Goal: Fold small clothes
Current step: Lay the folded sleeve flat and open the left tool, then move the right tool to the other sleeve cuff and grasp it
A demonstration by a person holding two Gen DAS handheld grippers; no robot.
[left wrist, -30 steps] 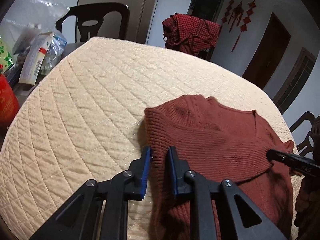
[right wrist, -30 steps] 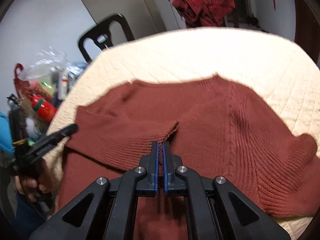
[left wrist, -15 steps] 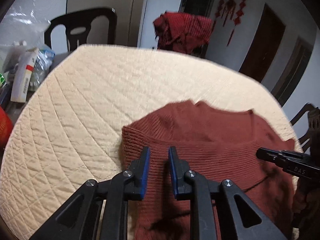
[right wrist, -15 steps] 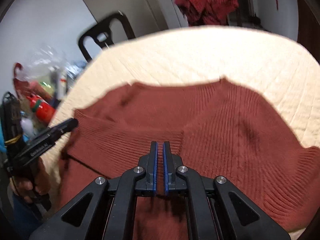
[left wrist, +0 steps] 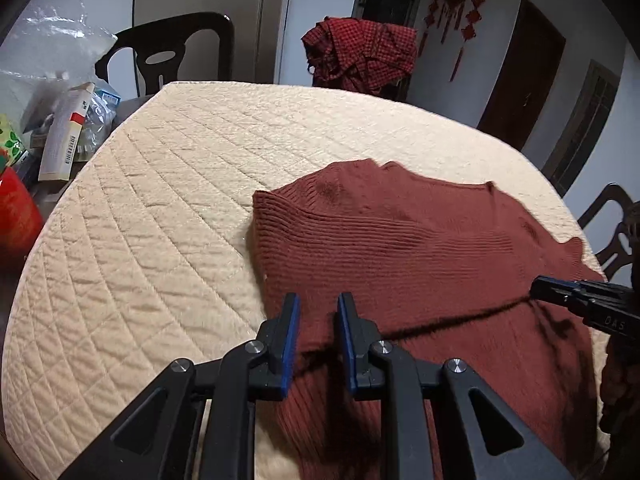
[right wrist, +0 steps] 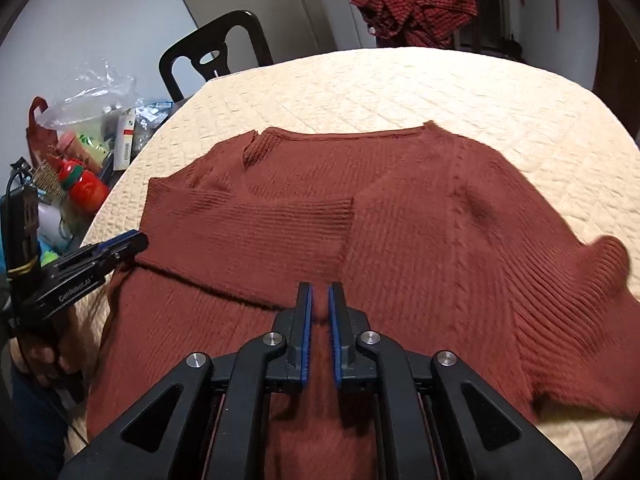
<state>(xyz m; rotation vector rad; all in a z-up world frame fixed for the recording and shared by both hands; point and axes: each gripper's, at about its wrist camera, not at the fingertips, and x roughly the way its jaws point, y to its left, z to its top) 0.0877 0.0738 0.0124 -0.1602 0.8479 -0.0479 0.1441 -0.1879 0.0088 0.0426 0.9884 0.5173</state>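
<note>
Rust knit sweater [right wrist: 420,232] flat on cream quilted table cover [left wrist: 168,208], one sleeve folded across chest. Left gripper [left wrist: 317,312] over sweater's near edge — pads parted, nothing pinched. Right gripper [right wrist: 319,300] above sweater middle — jaws opening, narrow gap, no fabric between pads.

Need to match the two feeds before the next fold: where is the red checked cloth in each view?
Left wrist: red checked cloth, top centre, beyond the table's far edge.
Right wrist: same cloth, top, right of centre, beyond the far edge.
Shared landmark: the black chair left of it in both.
</note>
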